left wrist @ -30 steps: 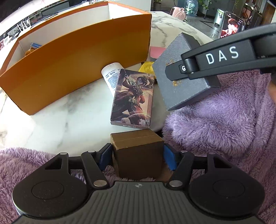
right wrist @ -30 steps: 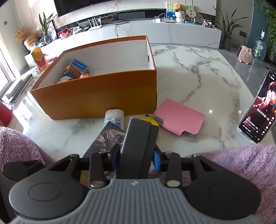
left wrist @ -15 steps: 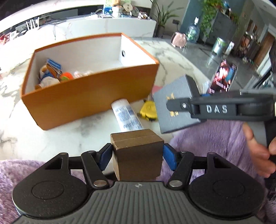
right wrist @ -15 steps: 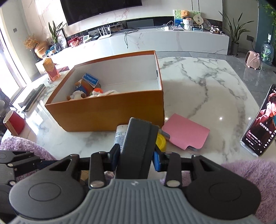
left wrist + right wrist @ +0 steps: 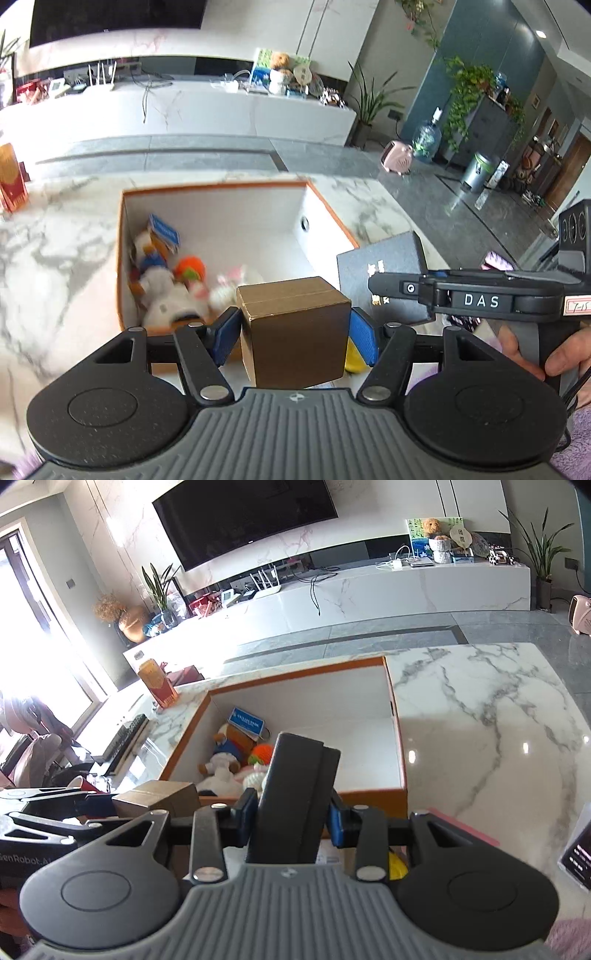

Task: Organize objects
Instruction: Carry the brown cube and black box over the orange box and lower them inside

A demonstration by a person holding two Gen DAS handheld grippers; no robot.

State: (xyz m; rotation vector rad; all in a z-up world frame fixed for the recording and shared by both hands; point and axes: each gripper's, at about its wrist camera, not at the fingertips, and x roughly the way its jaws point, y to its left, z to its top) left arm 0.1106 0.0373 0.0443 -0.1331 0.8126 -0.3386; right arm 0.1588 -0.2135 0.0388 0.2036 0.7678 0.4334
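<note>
My left gripper [image 5: 293, 332] is shut on a small brown cardboard box [image 5: 295, 328], held above the near wall of the orange storage box [image 5: 325, 206]. My right gripper [image 5: 291, 814] is shut on a dark grey flat box [image 5: 295, 794], held upright in front of the same orange storage box [image 5: 369, 801]. In the left wrist view the grey box [image 5: 384, 266] and the right gripper's arm hang to the right. In the right wrist view the brown box [image 5: 155, 794] shows at the left. Inside the orange box lie a teddy bear [image 5: 225, 749], an orange ball [image 5: 260, 755] and a blue card [image 5: 247, 722].
The orange box stands on a white marble table [image 5: 480, 720]. A pink notebook [image 5: 461, 830], a yellow object [image 5: 397, 867] and a phone on a stand [image 5: 580, 853] sit near the table's front right. A red carton [image 5: 155, 681] stands at the far left edge.
Both grippers have risen with their boxes and moved toward the orange box, so its inside now shows. The illustrated card box and white tube have dropped out of the left wrist view.
</note>
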